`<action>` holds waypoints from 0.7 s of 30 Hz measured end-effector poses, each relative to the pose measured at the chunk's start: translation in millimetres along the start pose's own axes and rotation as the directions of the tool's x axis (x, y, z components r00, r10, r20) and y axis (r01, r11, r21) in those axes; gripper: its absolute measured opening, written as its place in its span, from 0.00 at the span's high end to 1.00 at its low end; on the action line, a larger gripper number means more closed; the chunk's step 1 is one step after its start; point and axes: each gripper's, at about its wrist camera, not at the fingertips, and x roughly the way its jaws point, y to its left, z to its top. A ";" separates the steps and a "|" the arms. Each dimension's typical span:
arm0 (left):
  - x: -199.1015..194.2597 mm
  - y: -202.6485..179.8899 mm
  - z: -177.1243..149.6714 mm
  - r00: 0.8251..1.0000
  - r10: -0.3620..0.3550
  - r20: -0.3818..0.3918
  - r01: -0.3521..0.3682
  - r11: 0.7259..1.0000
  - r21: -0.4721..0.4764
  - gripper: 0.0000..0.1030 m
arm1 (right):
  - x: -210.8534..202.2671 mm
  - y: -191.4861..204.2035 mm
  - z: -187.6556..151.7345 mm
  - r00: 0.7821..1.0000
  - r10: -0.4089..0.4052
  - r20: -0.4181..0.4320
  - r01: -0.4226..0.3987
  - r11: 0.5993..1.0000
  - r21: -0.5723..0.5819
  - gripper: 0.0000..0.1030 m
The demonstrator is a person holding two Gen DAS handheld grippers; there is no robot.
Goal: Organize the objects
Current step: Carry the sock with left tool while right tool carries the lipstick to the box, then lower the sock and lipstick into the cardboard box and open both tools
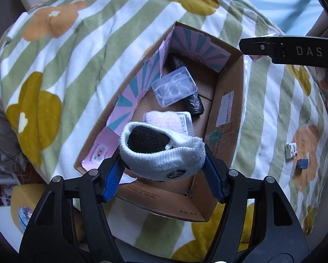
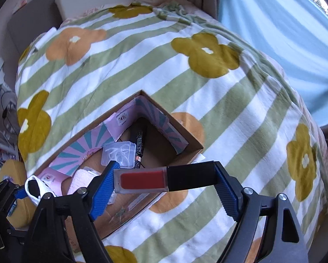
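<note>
Above the cardboard box (image 1: 226, 100), left gripper (image 1: 164, 171) clamped on rolled sock (image 1: 164, 153); right gripper (image 2: 164, 182) gripped lip gloss tube (image 2: 164, 180) endwise. Risk judged: tube pivoting free, missing box onto blanket (image 2: 240, 131).

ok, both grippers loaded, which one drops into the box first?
Probably left: the left gripper holds the rolled sock directly over the cardboard box. The right gripper holds the lip gloss tube at its rim.

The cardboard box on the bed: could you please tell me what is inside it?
Inside the cardboard box lie a clear plastic case, a black wrapped item partly beneath it, and a pink fluffy packet. The held rolled sock hides the near end.
</note>
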 end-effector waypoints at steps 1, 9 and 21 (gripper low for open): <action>6.7 -2.0 -2.3 1.000 0.002 -0.013 -0.002 1.000 -0.006 0.38 | 10.6 3.3 -0.4 1.000 0.005 -0.014 -0.006 0.999 -0.033 0.21; 62.0 -10.6 -10.1 0.995 0.013 -0.103 -0.019 0.998 -0.057 0.38 | 86.8 27.2 -10.6 0.994 0.010 -0.112 -0.041 0.961 -0.273 0.22; 69.6 -14.0 -8.8 0.992 0.033 -0.118 -0.038 0.999 -0.039 0.38 | 112.7 26.5 -13.3 0.987 0.062 -0.151 -0.103 0.955 -0.279 0.21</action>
